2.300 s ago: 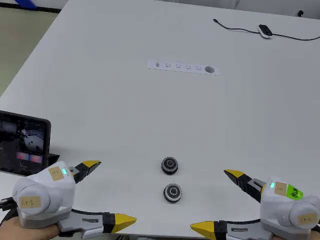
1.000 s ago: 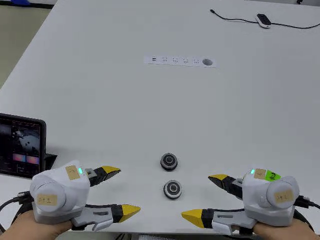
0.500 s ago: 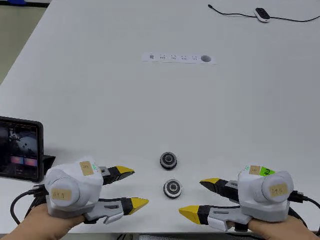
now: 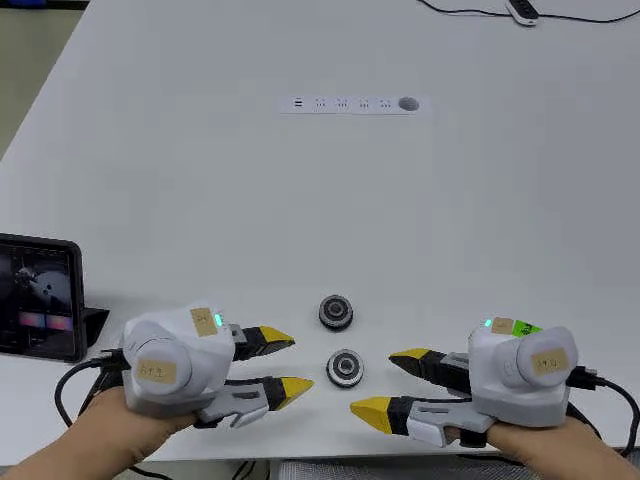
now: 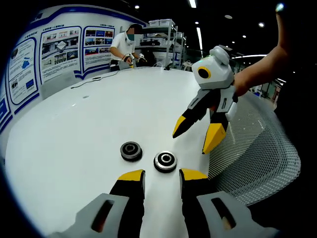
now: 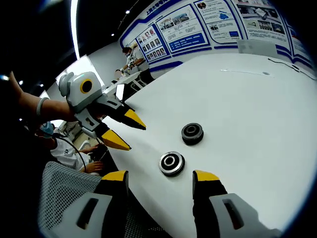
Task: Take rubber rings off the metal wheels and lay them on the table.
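The left gripper [image 4: 302,361] holds its 2 yellow-tipped jaws a moderate way apart and empty, and the right gripper [image 4: 372,381] has its own 2 jaws spread wider, also empty. They point at each other across the nearer small round metal wheel with a dark centre [image 4: 345,367], which lies flat on the white table [image 4: 200,180] between the 2 sets of tips, touched by neither. In the left gripper view this wheel sits just ahead of the gap between the jaws, and in the right gripper view it lies likewise just beyond the opening. The second, darker round wheel [image 4: 336,312] lies flat just behind the first, apart from it and further from the table edge. Each wheel seems to carry its black rubber ring [image 5: 123,151], though ring and metal are hard to tell apart at this size, so I judge the task barely begun: this is the approach to the first wheel. The next move likely calls for 1 gripper to pin the wheel by its body while the other closes on the ring's edge and peels it outward. Farther out lie a white power strip [image 4: 350,104] and a dark tablet [image 4: 38,296].
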